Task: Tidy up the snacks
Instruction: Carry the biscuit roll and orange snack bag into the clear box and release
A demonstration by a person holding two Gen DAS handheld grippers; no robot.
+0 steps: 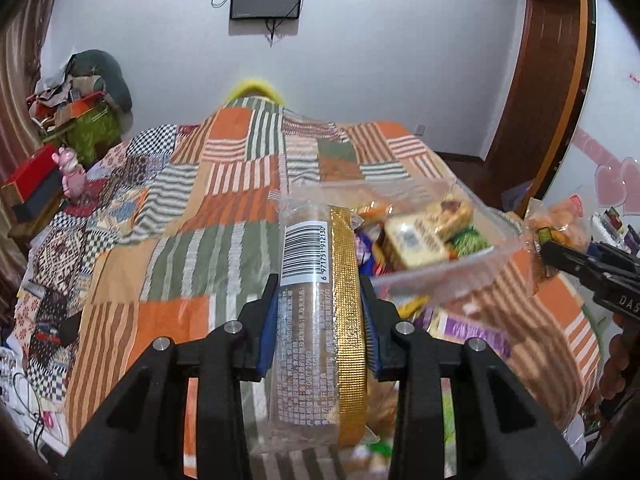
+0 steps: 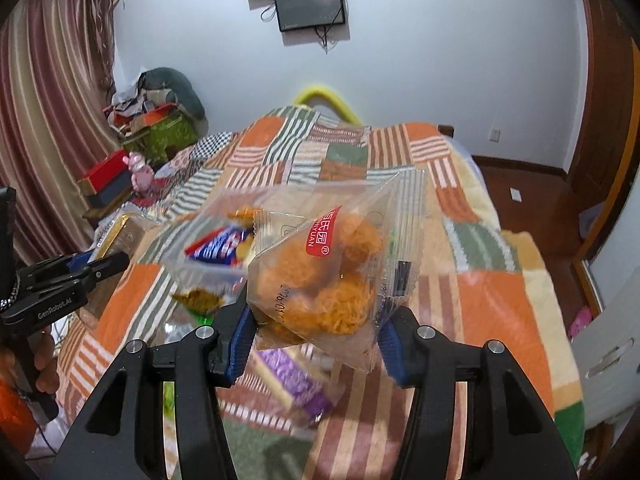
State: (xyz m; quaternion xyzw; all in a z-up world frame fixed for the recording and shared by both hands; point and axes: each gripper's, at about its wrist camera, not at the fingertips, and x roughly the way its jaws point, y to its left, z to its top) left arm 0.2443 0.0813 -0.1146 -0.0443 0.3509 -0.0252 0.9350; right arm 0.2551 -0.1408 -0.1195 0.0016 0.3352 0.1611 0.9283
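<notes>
A long clear-wrapped cake bar with a gold strip (image 1: 320, 320) sat clamped in the left tool (image 1: 320, 328). The right tool (image 2: 316, 340) gripped a clear packet of orange floss buns (image 2: 320, 280). At 1 o'clock from the bar, a clear plastic snack tub (image 1: 420, 276) rested on the patchwork-quilted bed (image 1: 192, 208).

The left gripper (image 1: 320, 320) points forward and slightly down, its blue-padded fingers (image 1: 267, 332) pressed against both sides of a long wrapped cake (image 1: 316, 320). The right gripper (image 2: 316, 340) is held level beside it, its fingers (image 2: 240, 340) set wider and clamped on a clear bag of orange buns (image 2: 320, 280). In the right wrist view, a bare hand (image 2: 44, 364) grips the left gripper's handle.
</notes>
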